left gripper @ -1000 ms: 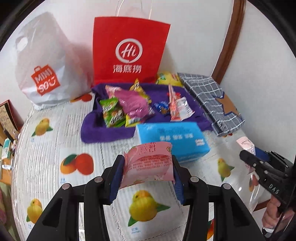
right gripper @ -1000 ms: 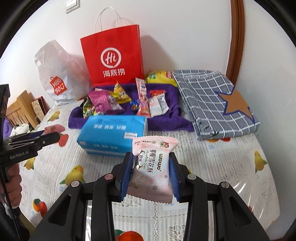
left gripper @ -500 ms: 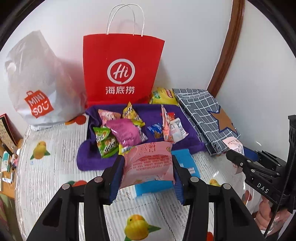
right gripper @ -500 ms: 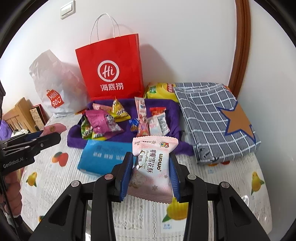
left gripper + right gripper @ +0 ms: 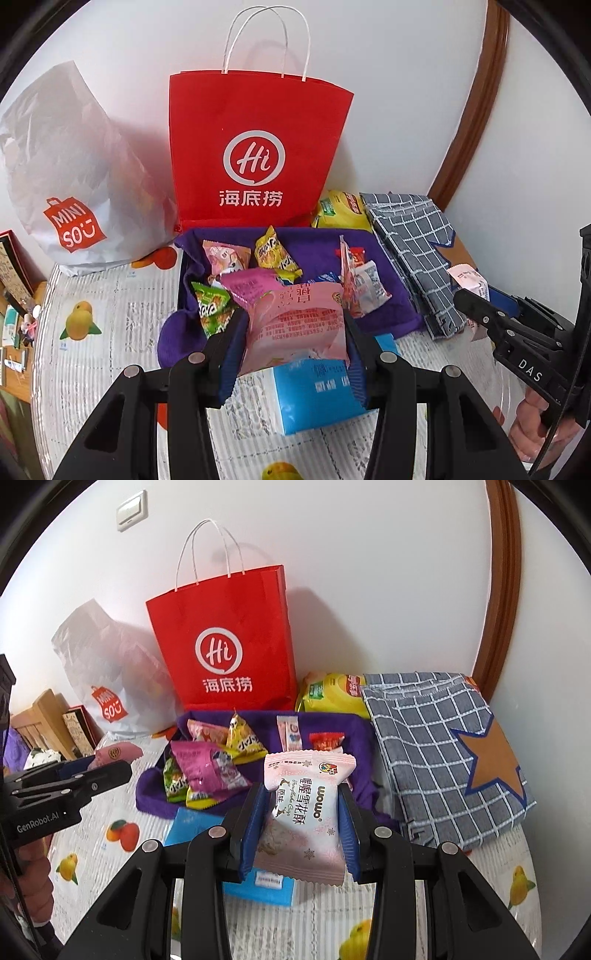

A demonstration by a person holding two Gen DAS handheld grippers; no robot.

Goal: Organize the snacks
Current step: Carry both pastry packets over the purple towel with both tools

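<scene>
My left gripper [image 5: 293,334] is shut on a pink snack packet [image 5: 299,328], held above the blue tissue pack [image 5: 317,395]. My right gripper [image 5: 303,814] is shut on a pale pink snowflake-crisp packet [image 5: 306,812]. Just beyond both lies a purple cloth [image 5: 314,247] [image 5: 325,720] carrying several loose snack packets: a green one [image 5: 210,302], a magenta one [image 5: 207,768], a yellow one [image 5: 275,254]. In the left wrist view the right gripper [image 5: 476,306] shows at the right edge with its packet; in the right wrist view the left gripper [image 5: 110,764] shows at the left.
A red paper bag [image 5: 255,155] and a white plastic bag [image 5: 70,177] stand against the wall behind the cloth. A yellow chip bag [image 5: 332,694] and a folded checked cloth with a star [image 5: 443,749] lie to the right. The fruit-print tablecloth [image 5: 103,350] covers the table.
Both grippers have risen and moved forward toward the purple cloth with their packets; the tissue pack now sits below the fingers and the red bag shows in full.
</scene>
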